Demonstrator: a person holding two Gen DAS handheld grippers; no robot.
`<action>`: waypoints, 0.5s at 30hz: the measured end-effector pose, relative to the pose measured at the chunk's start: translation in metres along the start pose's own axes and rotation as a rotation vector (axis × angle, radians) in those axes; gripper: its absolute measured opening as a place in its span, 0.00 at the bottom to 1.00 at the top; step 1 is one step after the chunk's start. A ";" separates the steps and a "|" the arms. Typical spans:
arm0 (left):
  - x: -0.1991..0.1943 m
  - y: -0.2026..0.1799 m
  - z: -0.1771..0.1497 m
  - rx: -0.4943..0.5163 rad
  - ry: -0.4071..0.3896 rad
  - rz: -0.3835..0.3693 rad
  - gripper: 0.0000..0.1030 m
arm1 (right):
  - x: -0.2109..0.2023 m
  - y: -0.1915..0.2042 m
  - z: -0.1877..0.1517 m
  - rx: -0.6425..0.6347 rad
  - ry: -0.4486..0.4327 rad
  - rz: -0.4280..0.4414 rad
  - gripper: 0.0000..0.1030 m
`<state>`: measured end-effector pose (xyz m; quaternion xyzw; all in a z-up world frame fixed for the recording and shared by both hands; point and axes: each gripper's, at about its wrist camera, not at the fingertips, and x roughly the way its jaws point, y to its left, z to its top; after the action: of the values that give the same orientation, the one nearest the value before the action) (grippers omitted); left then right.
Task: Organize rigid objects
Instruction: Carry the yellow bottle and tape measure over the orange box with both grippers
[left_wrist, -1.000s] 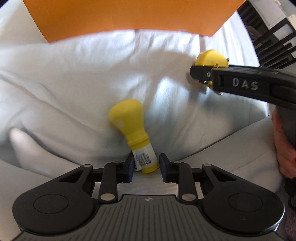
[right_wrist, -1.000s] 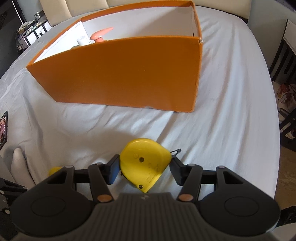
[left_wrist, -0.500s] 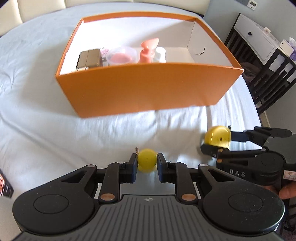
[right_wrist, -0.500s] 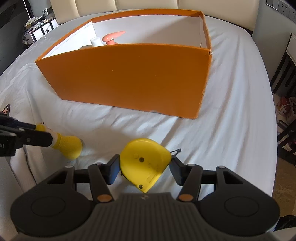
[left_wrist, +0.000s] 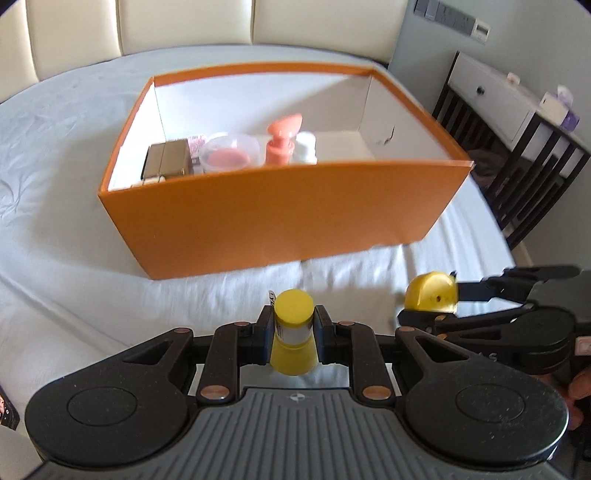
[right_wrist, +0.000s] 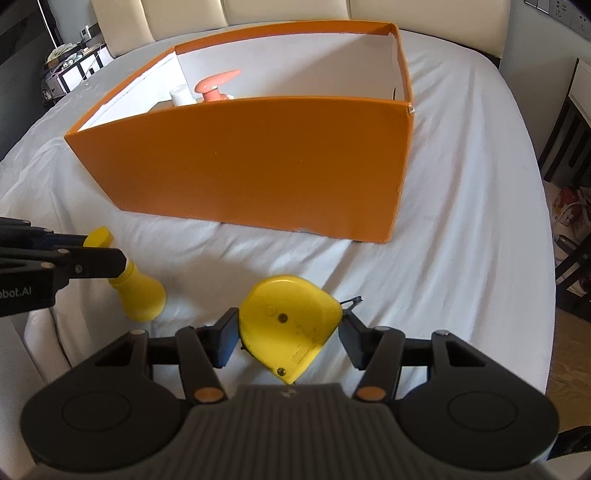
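The big orange box (left_wrist: 280, 218) sits on a bed with a white sheet (left_wrist: 66, 229). It is open at the top, and everything here is told from that box.

In front of the box, near its middle, the left gripper (left_wrist: 293, 334) holds a small yellow bottle (left_wrist: 293, 332). Its jaws have just been closing, and now they are clamped on the bottle's thin neck, one pad on each side. The bottle's flat yellow cap points toward the box, and its fat round end points back toward the gripper. The right wrist view shows the bottle (right_wrist: 138, 291) lifted off the sheet, with its shadow on the cloth under it.

In front of the box's right corner, the right gripper (right_wrist: 288, 334) holds a yellow tape measure (right_wrist: 288, 328). Its jaws are clamped on the two sides of the case. A little black hook sticks out of the case on the right side. In the left wrist view, the tape measure (left_wrist: 432, 293) is beside the bottle, a bit apart from it.

Inside the box, along the front wall toward the left, stand a brown box (left_wrist: 166, 162), a clear round tub with something pink in it (left_wrist: 229, 151), a pink pump top (left_wrist: 282, 138) and a white bottle (left_wrist: 306, 147). The right half of the box shows its bare white floor.

A dark wooden side table (left_wrist: 517, 147) stands to the right of the box, off the bed.
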<state>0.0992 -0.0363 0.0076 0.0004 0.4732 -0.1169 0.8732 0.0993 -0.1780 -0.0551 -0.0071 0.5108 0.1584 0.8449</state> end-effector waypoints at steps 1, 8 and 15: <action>-0.006 0.001 0.003 -0.005 -0.014 -0.014 0.23 | -0.003 -0.001 0.000 0.005 -0.008 0.003 0.56; -0.051 0.008 0.038 -0.039 -0.123 -0.120 0.23 | -0.038 0.001 0.013 -0.001 -0.108 0.031 0.56; -0.077 0.015 0.099 -0.029 -0.267 -0.186 0.23 | -0.090 0.004 0.060 -0.043 -0.271 0.086 0.56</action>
<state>0.1435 -0.0171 0.1237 -0.0717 0.3527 -0.1896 0.9135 0.1111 -0.1877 0.0519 0.0181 0.3884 0.2048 0.8982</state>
